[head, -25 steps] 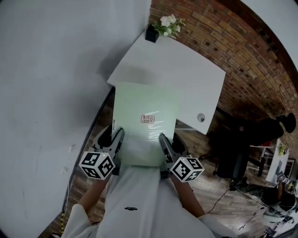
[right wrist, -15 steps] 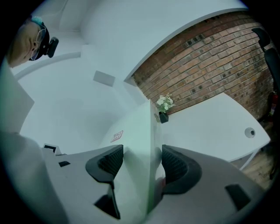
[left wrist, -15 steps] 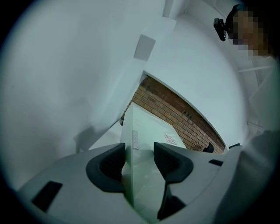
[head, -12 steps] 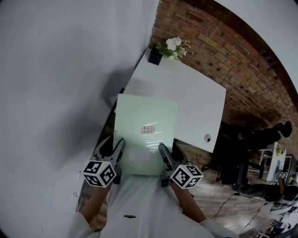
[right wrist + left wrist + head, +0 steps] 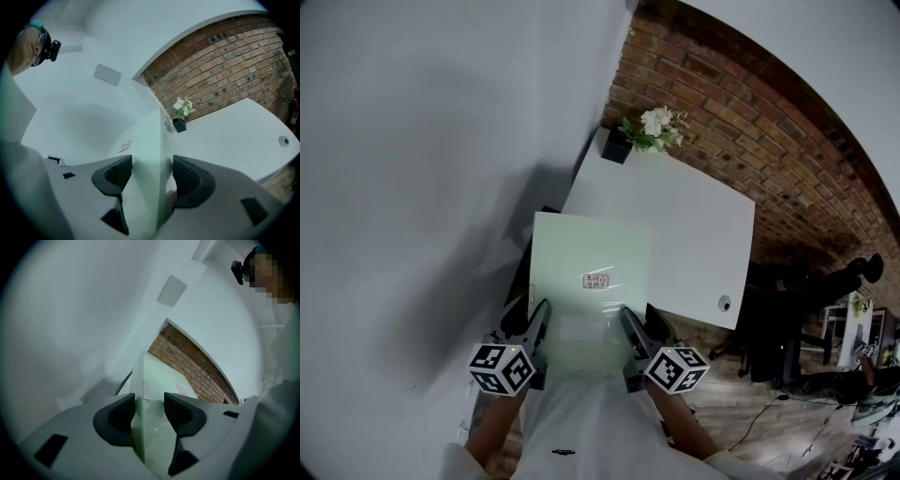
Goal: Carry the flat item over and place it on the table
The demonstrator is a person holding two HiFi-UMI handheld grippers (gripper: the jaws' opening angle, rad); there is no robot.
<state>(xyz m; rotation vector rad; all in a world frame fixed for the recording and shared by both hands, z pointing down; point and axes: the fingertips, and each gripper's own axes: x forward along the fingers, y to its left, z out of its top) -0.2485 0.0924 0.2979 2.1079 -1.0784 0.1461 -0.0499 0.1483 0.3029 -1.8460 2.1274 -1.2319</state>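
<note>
Left gripper (image 5: 532, 326) and right gripper (image 5: 630, 330) each clamp the green flat panel (image 5: 591, 258) at its near corners. Its far end overlaps the table's (image 5: 698, 234) corner.

white table (image 5: 694, 225) top mostly bare. potted flowers (image 5: 619, 147) sit at far left corner. wall (image 5: 412, 187) close along left edge.

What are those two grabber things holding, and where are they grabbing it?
Both hold one flat pale green panel. The left gripper clamps its left edge and the right gripper its right edge, both near the end closest to the person.
</note>
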